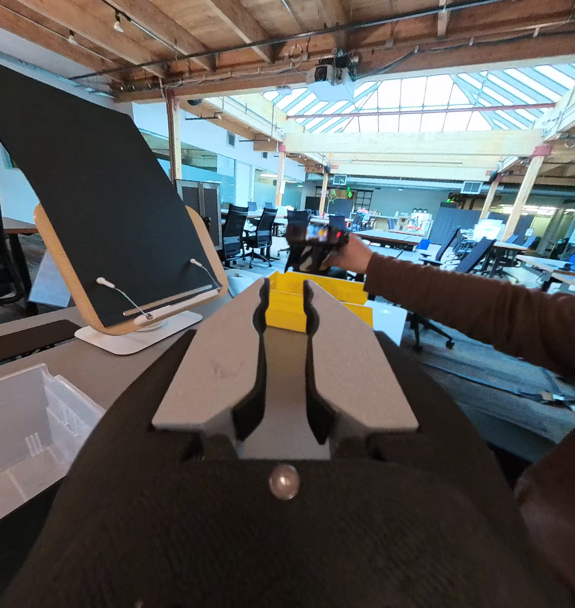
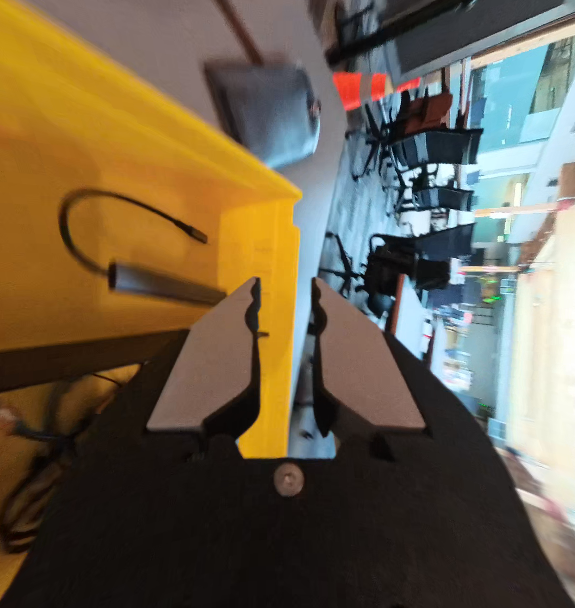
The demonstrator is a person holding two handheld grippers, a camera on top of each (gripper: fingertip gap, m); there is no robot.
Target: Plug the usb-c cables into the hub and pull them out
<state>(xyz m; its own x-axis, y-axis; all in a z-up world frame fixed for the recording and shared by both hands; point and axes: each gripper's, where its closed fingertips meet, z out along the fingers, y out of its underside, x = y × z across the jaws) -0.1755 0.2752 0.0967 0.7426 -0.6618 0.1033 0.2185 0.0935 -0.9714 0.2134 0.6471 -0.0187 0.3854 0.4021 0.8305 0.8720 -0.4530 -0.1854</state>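
A grey hub (image 2: 164,286) with a short black tail cable (image 2: 92,204) lies inside a yellow bin (image 2: 259,237). A bundle of dark cables (image 2: 39,460) lies in the bin's near compartment, behind a dark divider (image 2: 65,362). My right gripper (image 2: 286,283) is open and empty, rolled on its side over the bin's corner, just right of the hub. My left gripper (image 1: 284,286) is open and empty above the grey table, pointing at the yellow bin (image 1: 289,312). The right gripper (image 1: 315,243) shows in the left wrist view, held by a hand above the bin.
A wood-framed black board (image 1: 115,230) on a white stand sits at the left of the table. A clear plastic bin (image 1: 26,427) is at the near left. A brown-sleeved arm (image 1: 476,306) reaches across on the right. Office chairs (image 1: 246,233) and desks stand beyond.
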